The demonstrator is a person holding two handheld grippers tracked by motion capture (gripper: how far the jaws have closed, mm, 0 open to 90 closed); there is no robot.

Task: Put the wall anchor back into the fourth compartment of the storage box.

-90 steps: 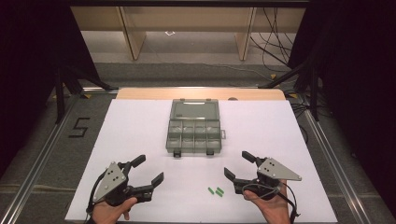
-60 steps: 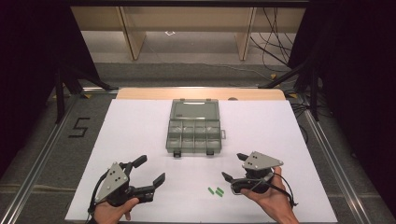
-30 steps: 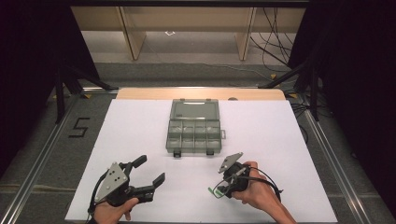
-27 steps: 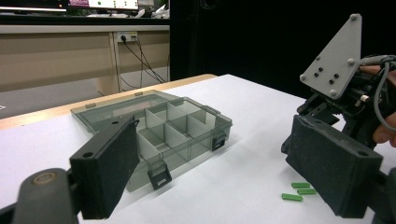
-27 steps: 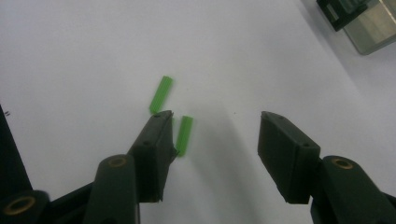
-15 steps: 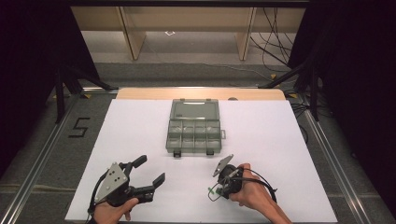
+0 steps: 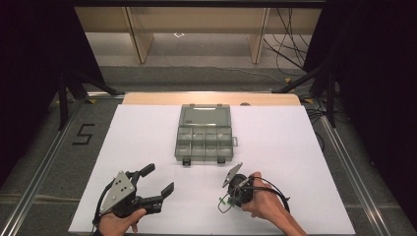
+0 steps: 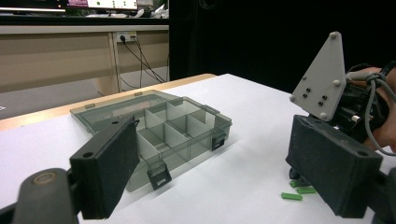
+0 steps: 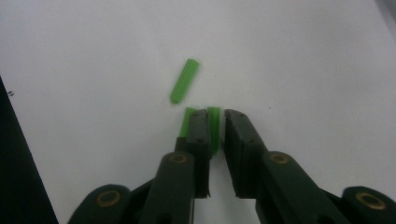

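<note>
Spanning the work area, the white table sheet point(image 7: 295, 147) carries everything; ahead of both grippers sits the clear compartment box point(image 7: 203, 132), lid folded flat behind it, its divided cells looking empty in the left gripper view. Left gripper point(image 7: 156, 186) is held just off the sheet, well short of the box, jaws spread wide with nothing between them. Right gripper point(image 9: 216, 128) is pitched tip-down onto the sheet, jaws drawn narrow around one green plastic plug point(image 9: 214, 122), which sits upright in the gap at the very tips. Whether the pads are truly pressing it or just flanking it cannot be told. A second green plug point(image 9: 187, 122) lies touching the outer face of this gripper's left jaw, partly hidden by it; a third green plug point(image 9: 184, 80) lies loose just ahead of the tips and to their left, tilted. Risks, as judged: the hold is right at the tip edge, so the plug could pivot or squirt out on lift, especially if the pads catch only its end. The neighbour plug against the jaw could be dragged or flicked when the gripper rises. Tips bearing down on the sheet could skid and lose alignment. A dropped plug may roll.
</note>
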